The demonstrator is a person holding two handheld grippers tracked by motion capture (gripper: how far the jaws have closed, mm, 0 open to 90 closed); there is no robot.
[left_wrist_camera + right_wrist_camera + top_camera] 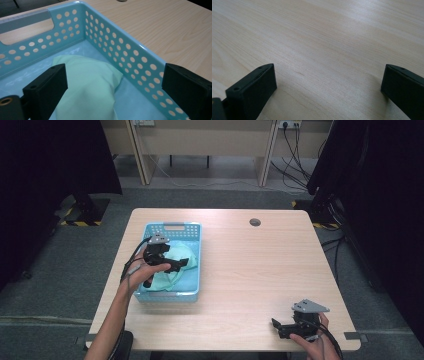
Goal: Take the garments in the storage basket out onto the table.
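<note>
Right now the left gripper (172, 265) hangs over the blue basket (195, 251) with its jaws wide apart, likely so it can grab the soft green cloth (172, 276) that lies inside; the right gripper (280, 327) waits low near the front edge of the table (250, 270), jaws also wide apart, holding nothing. Up close, the left gripper view shows the cloth (87, 85) bunched against the basket's dotted wall (120, 47) — something the high view is too far off to show; the right gripper view shows just bare wood between its jaws.

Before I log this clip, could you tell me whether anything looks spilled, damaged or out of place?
Nothing stands out. The green cloth lies bunched inside the blue basket, where the open left gripper hovers; the basket sits squarely on the table.
</note>
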